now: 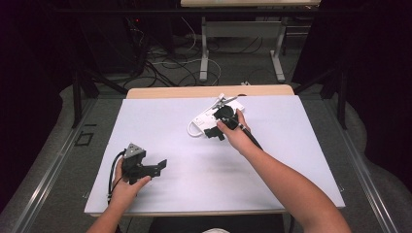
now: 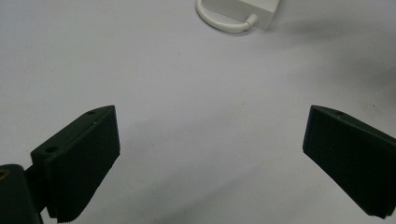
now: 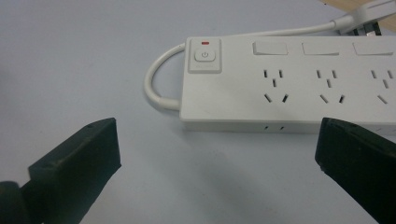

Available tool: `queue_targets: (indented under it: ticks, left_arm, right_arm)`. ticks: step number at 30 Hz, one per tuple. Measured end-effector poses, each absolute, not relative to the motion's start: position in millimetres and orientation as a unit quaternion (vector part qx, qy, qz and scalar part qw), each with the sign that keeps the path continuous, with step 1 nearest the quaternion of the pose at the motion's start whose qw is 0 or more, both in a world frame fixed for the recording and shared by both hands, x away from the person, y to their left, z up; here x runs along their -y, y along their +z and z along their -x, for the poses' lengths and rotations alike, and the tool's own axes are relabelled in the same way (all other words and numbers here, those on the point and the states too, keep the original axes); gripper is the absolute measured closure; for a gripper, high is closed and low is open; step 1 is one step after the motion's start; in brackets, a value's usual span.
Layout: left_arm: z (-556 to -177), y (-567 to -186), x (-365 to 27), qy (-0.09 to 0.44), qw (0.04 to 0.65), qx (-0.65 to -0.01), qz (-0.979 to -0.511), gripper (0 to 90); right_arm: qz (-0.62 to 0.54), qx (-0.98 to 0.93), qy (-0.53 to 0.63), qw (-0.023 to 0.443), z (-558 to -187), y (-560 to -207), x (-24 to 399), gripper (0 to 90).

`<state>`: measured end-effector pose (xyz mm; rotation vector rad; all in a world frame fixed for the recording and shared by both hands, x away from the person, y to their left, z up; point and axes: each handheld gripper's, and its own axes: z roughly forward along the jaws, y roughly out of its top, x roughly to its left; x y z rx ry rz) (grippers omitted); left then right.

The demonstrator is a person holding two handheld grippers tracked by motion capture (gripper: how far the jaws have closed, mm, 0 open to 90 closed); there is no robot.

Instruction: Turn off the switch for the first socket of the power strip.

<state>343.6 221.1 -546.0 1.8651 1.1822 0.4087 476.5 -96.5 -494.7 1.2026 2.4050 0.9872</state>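
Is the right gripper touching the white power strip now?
Apart. In the right gripper view, the right gripper has its jaws wide open, with bare table between them and the power strip.

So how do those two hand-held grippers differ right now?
The right hand-held gripper sits at the white power strip, far across the table; the left hand-held gripper rests near the front edge, away from the strip. The left carries a grey three-cornered plate on top. Both stand open, holding nothing.

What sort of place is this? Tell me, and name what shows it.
Probably a lab or workshop set up for recording. A table under a white sheet stands among dark curtains, loose cables trail over the floor behind, and a hand-held gripper with a camera works near a power strip.
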Motion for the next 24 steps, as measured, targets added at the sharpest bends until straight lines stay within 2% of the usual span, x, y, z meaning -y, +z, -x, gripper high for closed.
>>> queue_targets:
  ticks: [24]
  left_arm:
    - [-344.0, -547.1, -220.1, 0.164, 0.430, -0.477, -0.749, 3.8]
  right_arm:
    - [-0.399, -0.836, 0.359, 0.114, -433.0, -507.9, 136.9, 0.0]
